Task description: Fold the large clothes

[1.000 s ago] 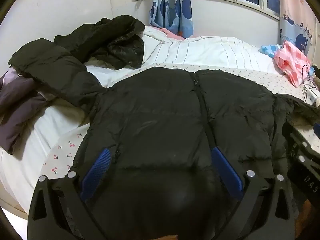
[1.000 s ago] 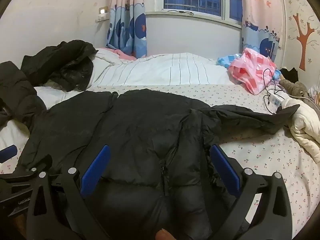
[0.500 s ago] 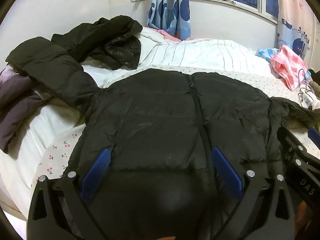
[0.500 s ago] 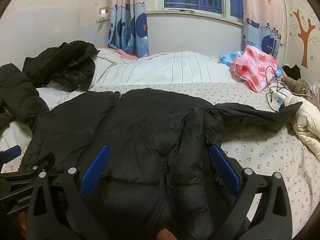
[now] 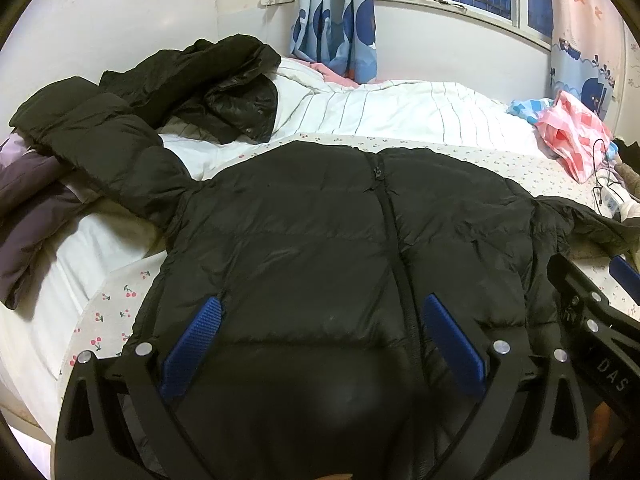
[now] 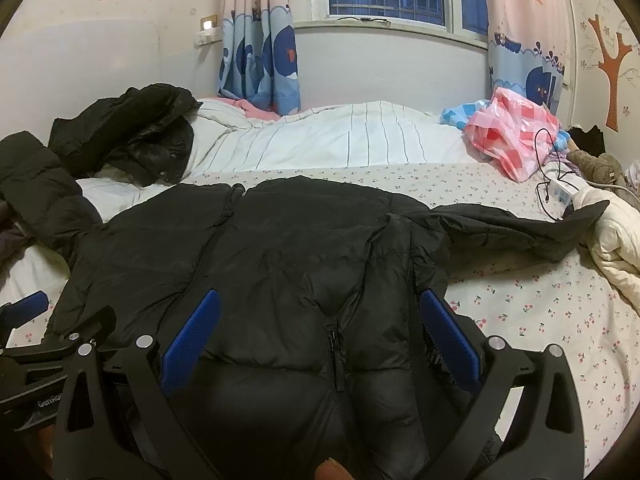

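The big black puffy jacket [image 5: 320, 232] lies flat on the bed [image 6: 520, 312], zipped up. The left gripper [image 5: 320, 344] and right gripper [image 6: 320, 340] (side by side) hang over its near edge, both spread wide, holding nothing. Cartoon curtains [image 6: 260, 60] hang behind.

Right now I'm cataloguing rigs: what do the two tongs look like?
Both the left tongs and the right tongs are matte black frames with silver rivets and blue ribbed pads. White lettering marks their sides: "DAS" on the right one, "GenRo" on the left.
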A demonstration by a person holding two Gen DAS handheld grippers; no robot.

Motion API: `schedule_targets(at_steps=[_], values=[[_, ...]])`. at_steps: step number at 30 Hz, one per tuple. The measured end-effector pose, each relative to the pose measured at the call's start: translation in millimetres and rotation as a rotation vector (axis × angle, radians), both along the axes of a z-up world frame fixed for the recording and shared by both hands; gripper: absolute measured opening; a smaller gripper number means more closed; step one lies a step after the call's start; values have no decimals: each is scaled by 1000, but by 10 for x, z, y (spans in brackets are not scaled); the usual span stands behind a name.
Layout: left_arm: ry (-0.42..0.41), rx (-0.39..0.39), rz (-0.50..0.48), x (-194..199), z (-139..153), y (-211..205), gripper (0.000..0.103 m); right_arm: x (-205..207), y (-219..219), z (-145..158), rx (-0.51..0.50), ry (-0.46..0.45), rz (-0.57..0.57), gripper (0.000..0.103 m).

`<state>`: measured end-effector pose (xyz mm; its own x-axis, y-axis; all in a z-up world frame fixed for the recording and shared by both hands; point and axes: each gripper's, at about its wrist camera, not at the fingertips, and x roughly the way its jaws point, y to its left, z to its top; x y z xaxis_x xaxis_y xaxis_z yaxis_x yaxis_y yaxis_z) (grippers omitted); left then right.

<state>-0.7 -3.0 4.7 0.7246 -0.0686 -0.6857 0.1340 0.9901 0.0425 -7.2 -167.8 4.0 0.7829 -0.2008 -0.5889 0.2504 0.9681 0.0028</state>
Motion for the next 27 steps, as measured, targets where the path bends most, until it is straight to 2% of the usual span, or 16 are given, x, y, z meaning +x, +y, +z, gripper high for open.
schedule_targets(at_steps=[27], values=[[-5, -6, -12, -22, 4, -43, 98, -1, -6, -6, 9, 0, 9, 96]])
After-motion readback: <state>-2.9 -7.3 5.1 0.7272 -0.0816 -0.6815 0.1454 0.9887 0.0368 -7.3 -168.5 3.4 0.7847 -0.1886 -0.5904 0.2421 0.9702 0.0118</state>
